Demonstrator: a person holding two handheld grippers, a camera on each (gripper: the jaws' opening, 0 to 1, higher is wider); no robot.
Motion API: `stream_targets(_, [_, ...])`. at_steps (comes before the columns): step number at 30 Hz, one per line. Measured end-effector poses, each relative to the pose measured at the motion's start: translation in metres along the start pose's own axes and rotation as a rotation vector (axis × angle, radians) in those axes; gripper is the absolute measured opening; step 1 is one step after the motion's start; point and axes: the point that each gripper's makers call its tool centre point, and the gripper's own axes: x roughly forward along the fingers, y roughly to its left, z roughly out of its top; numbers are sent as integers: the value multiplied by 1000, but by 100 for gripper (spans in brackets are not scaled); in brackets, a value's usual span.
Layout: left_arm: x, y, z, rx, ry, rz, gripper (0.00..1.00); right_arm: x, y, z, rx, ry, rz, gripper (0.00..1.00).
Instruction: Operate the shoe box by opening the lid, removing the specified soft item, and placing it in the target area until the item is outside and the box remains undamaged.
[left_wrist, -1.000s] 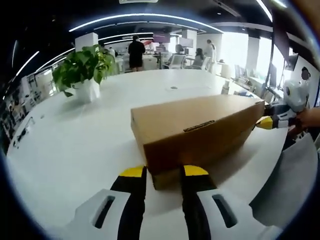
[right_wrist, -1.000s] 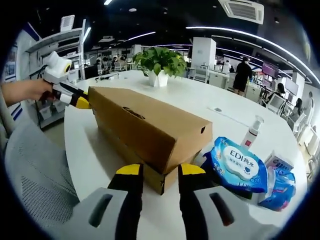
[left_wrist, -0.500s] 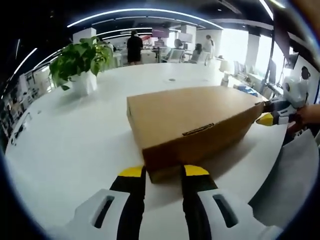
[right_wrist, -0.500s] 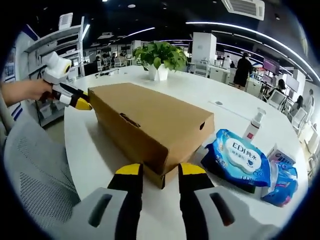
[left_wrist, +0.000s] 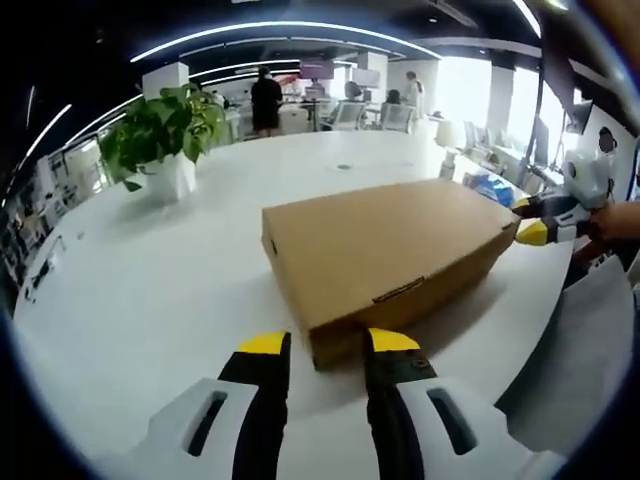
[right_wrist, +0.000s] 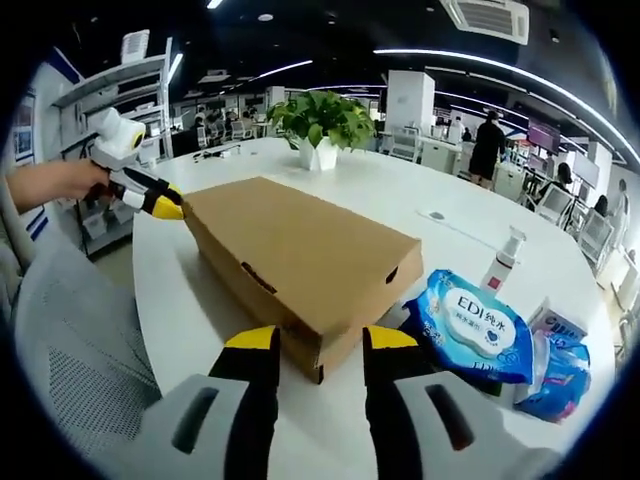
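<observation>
We're bracketing the closed cardboard shoe box (left_wrist: 385, 255) on the white table (left_wrist: 160, 280) — left gripper (left_wrist: 325, 345) and right gripper (right_wrist: 318, 340) both w/ jaws parted, empty, one per end — so we're judging: lift the lid evenly, no crushing corners.

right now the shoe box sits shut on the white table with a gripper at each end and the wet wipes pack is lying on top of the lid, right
Not quite. The wet wipes pack is not on the lid; it lies on the white table beside the shoe box, as the right gripper view shows. The rest holds: the box is shut, with the right gripper and the left gripper at opposite ends.
</observation>
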Motion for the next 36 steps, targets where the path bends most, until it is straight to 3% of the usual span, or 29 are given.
stream_targets(8, [7,-6,-3,46,21,-19,28,7,4,-2,47,7,23,28])
stream_targets(19, [14,-4,-10,47,44,-16,27,13,5,-12,54,43,27,27])
stream_targets(26, [20,1,-6,0,38,-28,28,17,0,-10,54,37,25,27])
stream_targets(36, [36,7,6,3,42,-43,28,27,-14,-4,55,32,16,27])
